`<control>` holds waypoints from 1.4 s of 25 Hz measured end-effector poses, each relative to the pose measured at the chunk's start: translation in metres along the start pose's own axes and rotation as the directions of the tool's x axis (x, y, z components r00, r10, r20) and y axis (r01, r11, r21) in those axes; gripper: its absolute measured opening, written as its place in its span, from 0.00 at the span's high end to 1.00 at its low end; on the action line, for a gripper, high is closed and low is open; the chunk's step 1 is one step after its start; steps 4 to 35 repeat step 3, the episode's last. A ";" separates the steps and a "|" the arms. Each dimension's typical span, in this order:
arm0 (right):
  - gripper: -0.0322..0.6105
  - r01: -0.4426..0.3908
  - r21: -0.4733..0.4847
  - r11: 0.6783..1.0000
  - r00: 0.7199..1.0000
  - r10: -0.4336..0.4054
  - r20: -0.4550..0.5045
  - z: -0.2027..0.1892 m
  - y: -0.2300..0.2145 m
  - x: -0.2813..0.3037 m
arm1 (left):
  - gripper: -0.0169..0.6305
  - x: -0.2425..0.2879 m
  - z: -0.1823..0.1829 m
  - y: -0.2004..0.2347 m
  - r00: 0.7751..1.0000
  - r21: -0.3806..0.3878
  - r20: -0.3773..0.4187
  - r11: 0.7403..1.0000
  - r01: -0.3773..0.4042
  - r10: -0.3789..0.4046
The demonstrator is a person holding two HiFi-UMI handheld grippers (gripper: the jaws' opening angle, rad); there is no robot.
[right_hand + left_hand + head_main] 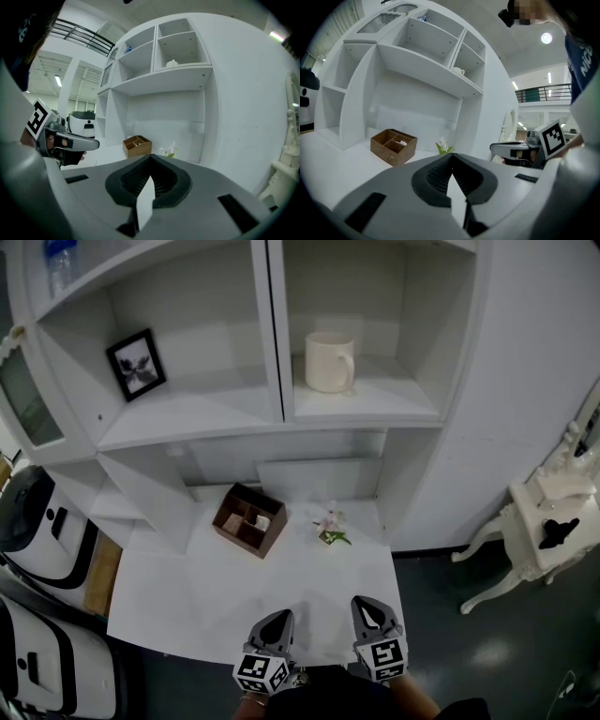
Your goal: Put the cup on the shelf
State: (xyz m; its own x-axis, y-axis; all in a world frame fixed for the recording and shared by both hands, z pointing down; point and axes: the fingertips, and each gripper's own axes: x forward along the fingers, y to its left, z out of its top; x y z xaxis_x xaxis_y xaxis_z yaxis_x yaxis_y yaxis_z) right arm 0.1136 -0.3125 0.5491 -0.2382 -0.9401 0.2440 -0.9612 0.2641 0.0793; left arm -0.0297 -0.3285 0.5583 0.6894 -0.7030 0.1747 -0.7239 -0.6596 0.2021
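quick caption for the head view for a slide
Cup on the shelf, left gripper and right gripper shut and empty over the table.

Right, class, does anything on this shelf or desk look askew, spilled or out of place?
Nothing is spilled or broken. The cup stands upright in the right shelf compartment. Only the wooden box sits skewed on the desk, with a small flower beside it.

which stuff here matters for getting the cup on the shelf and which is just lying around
Belongs to the job:
- cup, standing in the right compartment
- shelf
- left gripper and right gripper, both shut and empty

Just lying about:
- picture frame, in the left compartment
- wooden box on the table
- flower sprig beside it
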 end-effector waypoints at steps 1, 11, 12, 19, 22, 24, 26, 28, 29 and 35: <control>0.94 -0.002 -0.001 1.000 1.000 0.002 0.000 0.000 0.000 0.000 | 0.97 0.000 0.000 0.001 1.000 0.000 0.000 1.000 -0.001 0.001; 0.94 -0.002 -0.003 1.000 1.000 0.002 -0.001 -0.001 0.001 -0.001 | 0.97 -0.001 0.000 0.002 1.000 0.001 -0.002 1.000 -0.004 0.004; 0.94 -0.002 -0.003 1.000 1.000 0.002 -0.001 -0.001 0.001 -0.001 | 0.97 -0.001 0.000 0.002 1.000 0.001 -0.002 1.000 -0.004 0.004; 0.94 -0.002 -0.003 1.000 1.000 0.002 -0.001 -0.001 0.001 -0.001 | 0.97 -0.001 0.000 0.002 1.000 0.001 -0.002 1.000 -0.004 0.004; 0.94 -0.002 -0.003 1.000 1.000 0.002 -0.001 -0.001 0.001 -0.001 | 0.97 -0.001 0.000 0.002 1.000 0.001 -0.002 1.000 -0.004 0.004; 0.94 -0.002 -0.003 1.000 1.000 0.002 -0.001 -0.001 0.001 -0.001 | 0.97 -0.001 0.000 0.002 1.000 0.001 -0.002 1.000 -0.004 0.004; 0.94 -0.002 -0.003 1.000 1.000 0.002 -0.001 -0.001 0.001 -0.001 | 0.97 -0.001 0.000 0.002 1.000 0.001 -0.002 1.000 -0.004 0.004; 0.94 -0.002 -0.003 1.000 1.000 0.002 -0.001 -0.001 0.001 -0.001 | 0.97 -0.001 0.000 0.002 1.000 0.001 -0.002 1.000 -0.004 0.004; 0.94 -0.002 -0.003 1.000 1.000 0.002 -0.001 -0.001 0.001 -0.001 | 0.97 -0.001 0.000 0.002 1.000 0.001 -0.002 1.000 -0.004 0.004; 0.94 -0.002 -0.003 1.000 1.000 0.002 -0.001 -0.001 0.001 -0.001 | 0.97 -0.001 0.000 0.002 1.000 0.001 -0.002 1.000 -0.004 0.004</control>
